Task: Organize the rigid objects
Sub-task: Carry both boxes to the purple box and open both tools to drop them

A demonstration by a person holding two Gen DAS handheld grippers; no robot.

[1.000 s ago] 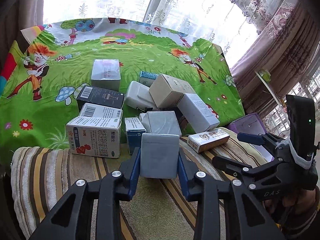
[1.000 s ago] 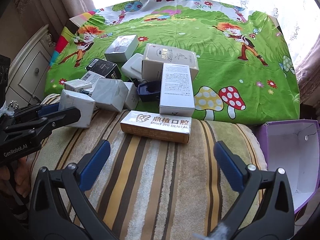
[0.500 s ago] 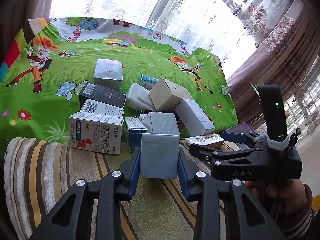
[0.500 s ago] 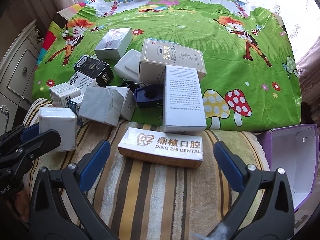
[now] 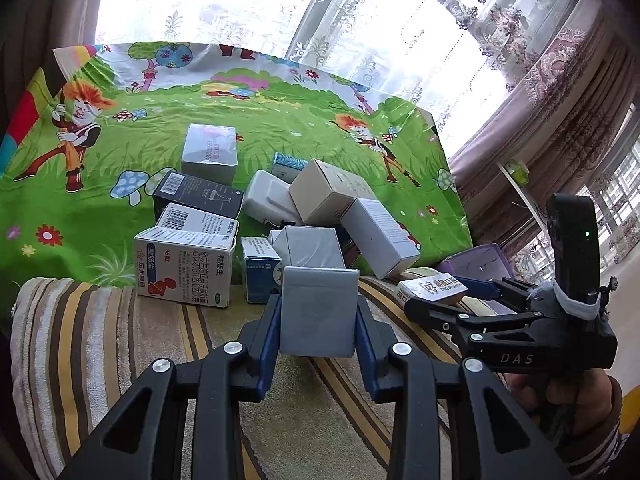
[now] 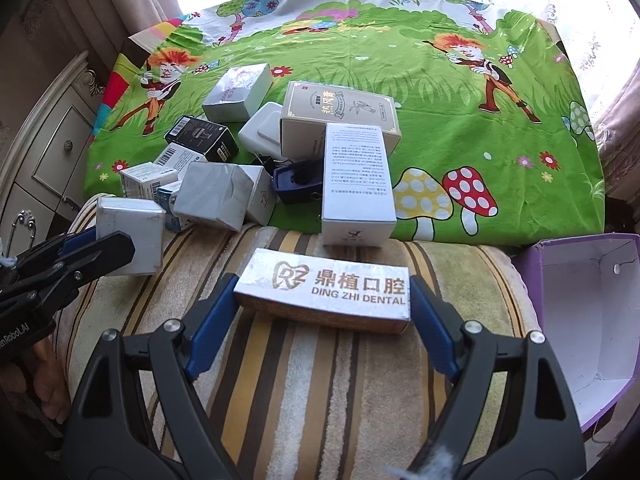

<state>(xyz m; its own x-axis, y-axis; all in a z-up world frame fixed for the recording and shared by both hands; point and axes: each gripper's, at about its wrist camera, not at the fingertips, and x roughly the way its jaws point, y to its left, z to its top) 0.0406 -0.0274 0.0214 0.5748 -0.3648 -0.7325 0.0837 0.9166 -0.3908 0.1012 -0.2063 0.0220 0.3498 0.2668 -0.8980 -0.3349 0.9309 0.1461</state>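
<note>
step: picking up boxes | left hand-held gripper (image 5: 318,320) clamped on grey box (image 5: 318,312), lower centre | right hand-held gripper (image 6: 322,312) wide, straddling dental box (image 6: 326,290) on striped towel (image 6: 320,380), contact unclear | next: close, carry toward purple box (image 6: 592,320) at right

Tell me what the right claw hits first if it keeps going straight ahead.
The right claw already straddles the dental box; that meets it first. Beyond it stands the white printed box.
</note>
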